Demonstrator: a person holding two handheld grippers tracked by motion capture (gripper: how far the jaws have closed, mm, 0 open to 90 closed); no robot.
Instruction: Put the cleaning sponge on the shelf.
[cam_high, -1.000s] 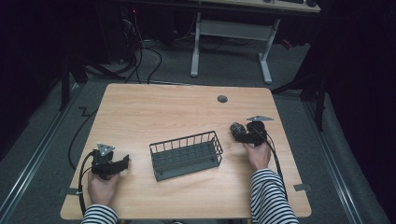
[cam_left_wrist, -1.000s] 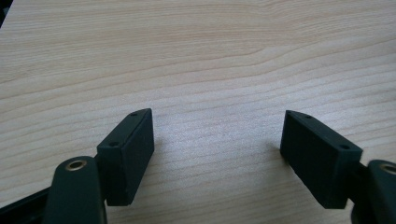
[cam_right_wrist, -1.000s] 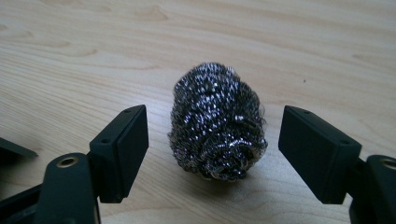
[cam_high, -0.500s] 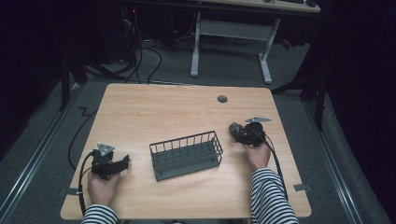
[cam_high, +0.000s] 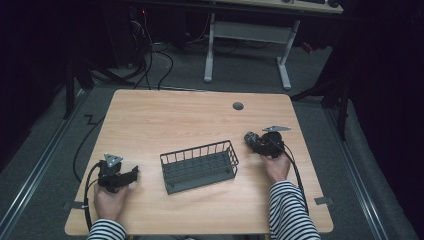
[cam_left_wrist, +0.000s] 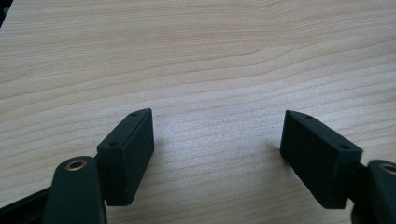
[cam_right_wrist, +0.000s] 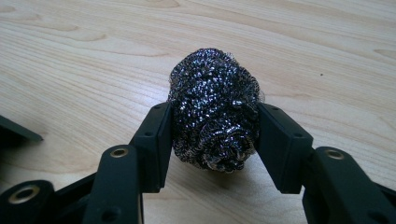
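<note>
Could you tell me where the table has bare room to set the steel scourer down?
The far half of the table is bare, up to the cable hole. The wire basket is empty too. The near corners are crowded by the left gripper and right gripper.

— What sort of place is this?
— A lab or test room: one pale wooden table with a round cable hole (cam_high: 238, 106) stands on grey carpet.
— Anything else?
— Loose black cables (cam_high: 150, 65) trail over the floor beside a white-legged desk frame (cam_high: 247, 40).
</note>
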